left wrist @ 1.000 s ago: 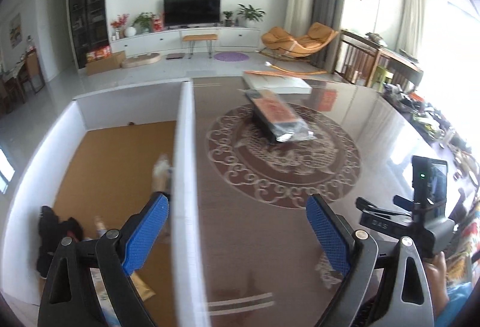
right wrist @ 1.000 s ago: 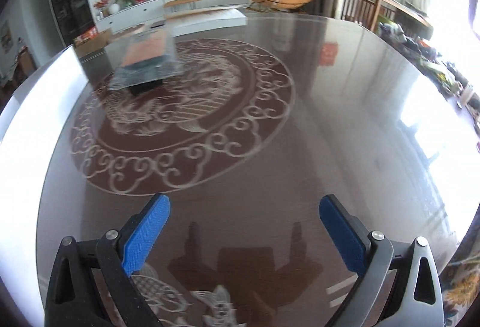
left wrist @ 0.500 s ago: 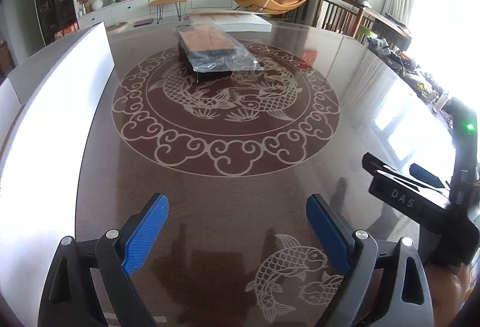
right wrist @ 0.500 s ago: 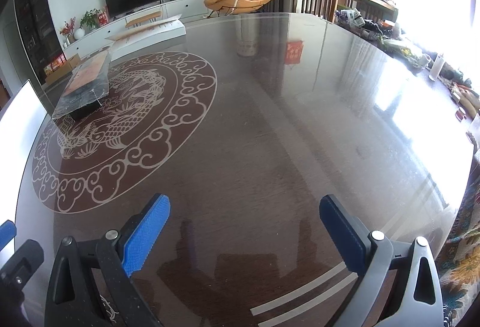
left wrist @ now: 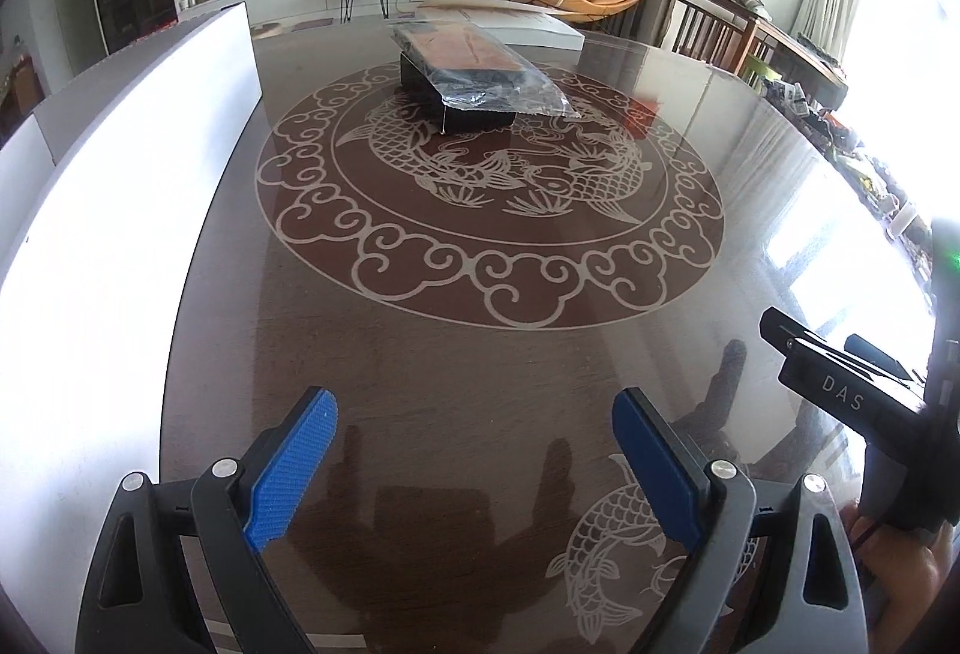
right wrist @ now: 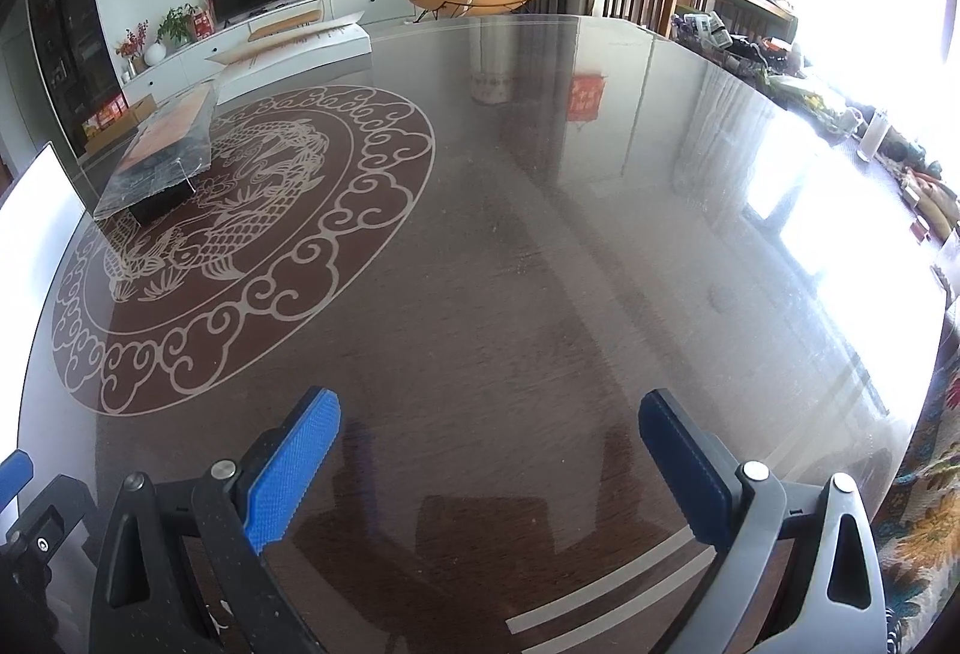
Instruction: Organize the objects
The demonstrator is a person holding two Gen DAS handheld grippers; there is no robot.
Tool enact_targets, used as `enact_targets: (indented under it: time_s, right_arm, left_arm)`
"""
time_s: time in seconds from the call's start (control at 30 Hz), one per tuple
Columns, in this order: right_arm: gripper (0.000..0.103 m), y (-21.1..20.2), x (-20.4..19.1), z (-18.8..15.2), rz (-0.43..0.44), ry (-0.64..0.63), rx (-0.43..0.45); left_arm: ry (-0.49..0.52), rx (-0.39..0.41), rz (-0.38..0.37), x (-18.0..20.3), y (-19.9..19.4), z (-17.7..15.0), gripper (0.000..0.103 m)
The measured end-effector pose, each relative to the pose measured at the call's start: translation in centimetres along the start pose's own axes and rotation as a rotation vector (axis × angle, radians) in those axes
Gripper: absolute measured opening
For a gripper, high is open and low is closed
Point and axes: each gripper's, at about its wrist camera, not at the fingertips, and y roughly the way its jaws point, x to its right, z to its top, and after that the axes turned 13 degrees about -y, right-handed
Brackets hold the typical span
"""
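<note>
Left claw [left wrist: 474,468]: wide open, empty.
Right claw [right wrist: 489,465]: wide open, empty.
Wrapped box [left wrist: 474,78]: far ahead of left claw on bench [left wrist: 480,354], probably lengthwise away; left nearer.

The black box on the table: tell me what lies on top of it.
A clear plastic bag holding something flat and orange-brown lies across the black box, overhanging its edges. The bag hides the box's top, so anything beneath it cannot be seen.
</note>
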Motion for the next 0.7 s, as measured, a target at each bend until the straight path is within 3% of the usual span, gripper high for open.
enact_targets:
  time_s: [0.7]
  right_arm:
    - [0.1,0.45,-0.15,-0.13,0.023,0.012,-0.031]
  left_arm:
    - [0.013,0.002,0.006,0.29,-0.28,0.06,0.094]
